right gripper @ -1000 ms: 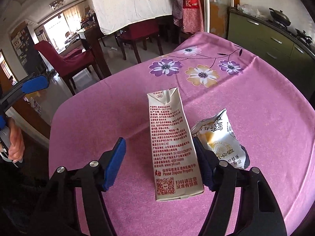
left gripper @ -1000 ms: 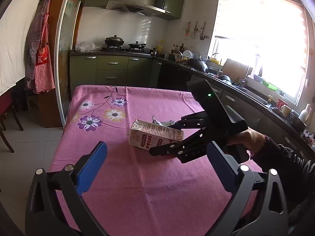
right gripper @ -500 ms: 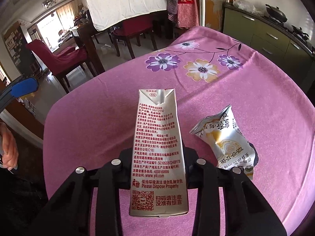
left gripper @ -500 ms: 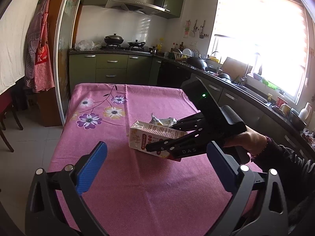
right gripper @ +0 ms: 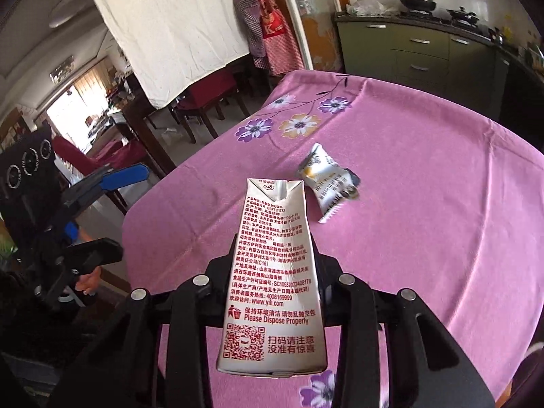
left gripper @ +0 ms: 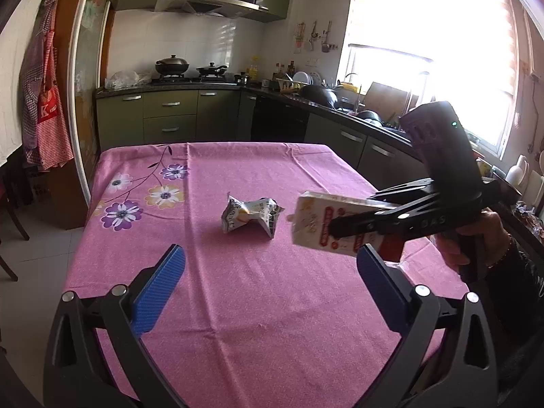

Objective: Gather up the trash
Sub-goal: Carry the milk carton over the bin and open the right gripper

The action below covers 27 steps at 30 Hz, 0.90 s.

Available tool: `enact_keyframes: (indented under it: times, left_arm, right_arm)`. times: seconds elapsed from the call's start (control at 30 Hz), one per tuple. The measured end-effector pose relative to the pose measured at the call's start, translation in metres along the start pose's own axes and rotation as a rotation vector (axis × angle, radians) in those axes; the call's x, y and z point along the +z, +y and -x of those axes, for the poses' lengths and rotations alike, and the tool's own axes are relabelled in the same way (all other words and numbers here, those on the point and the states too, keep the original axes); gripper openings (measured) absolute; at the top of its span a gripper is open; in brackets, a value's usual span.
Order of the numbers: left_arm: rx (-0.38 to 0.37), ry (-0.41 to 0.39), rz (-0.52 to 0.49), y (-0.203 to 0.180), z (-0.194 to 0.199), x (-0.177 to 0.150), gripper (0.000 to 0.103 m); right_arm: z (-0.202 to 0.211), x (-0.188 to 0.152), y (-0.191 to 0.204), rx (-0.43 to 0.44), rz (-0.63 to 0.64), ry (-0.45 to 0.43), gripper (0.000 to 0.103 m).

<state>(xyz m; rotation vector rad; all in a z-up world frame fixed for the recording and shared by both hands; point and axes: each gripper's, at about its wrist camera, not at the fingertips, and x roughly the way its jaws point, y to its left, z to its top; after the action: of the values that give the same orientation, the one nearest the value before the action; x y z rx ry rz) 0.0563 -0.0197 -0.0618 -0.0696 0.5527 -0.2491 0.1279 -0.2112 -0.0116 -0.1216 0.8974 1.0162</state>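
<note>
Only the right wrist view shows the carton's (right gripper: 273,278) printed panel.

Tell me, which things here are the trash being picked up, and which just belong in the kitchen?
Part of the job:
- carton, clamped in the right gripper, lifted off the table
- wrapper, lying on the pink tablecloth
- left gripper, open and empty

Just lying about:
- pots on the stove
- apron hanging up
- red chairs

The desk (left gripper: 258,306) has a pink cloth with flowers at its far left. One crinkly snack bag (left gripper: 250,216) lies on it, near the middle.
</note>
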Motion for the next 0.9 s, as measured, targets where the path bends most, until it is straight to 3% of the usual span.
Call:
enact_keyframes:
  times: [0.1, 0.2, 0.47, 0.7, 0.83, 0.9]
  left_arm:
    - [-0.026, 0.003, -0.027, -0.009, -0.006, 0.003, 0.096]
    - [-0.044, 0.009, -0.049, -0.018, -0.011, 0.004, 0.096]
    - [-0.078, 0.033, -0.088, -0.038, -0.024, 0.004, 0.096]
    - [-0.084, 0.053, -0.133, -0.052, -0.030, 0.006, 0.096]
    - [-0.087, 0.052, -0.159, -0.059, -0.031, 0.006, 0.096]
    - [-0.083, 0.058, -0.171, -0.061, -0.033, 0.005, 0.096]
  right_arm:
    - [0.046, -0.021, -0.028, -0.065, -0.111, -0.059, 0.035]
    - [0.098, -0.050, -0.069, -0.191, -0.258, -0.123, 0.035]
    - [0.204, -0.152, -0.190, -0.673, -0.677, -0.186, 0.035]
    - [0.213, -0.208, -0.236, -0.855, -0.823, -0.202, 0.035]
    - [0.194, -0.227, -0.250, -0.861, -0.875, -0.152, 0.035]
    - [0.187, -0.236, -0.252, -0.856, -0.895, -0.121, 0.047]
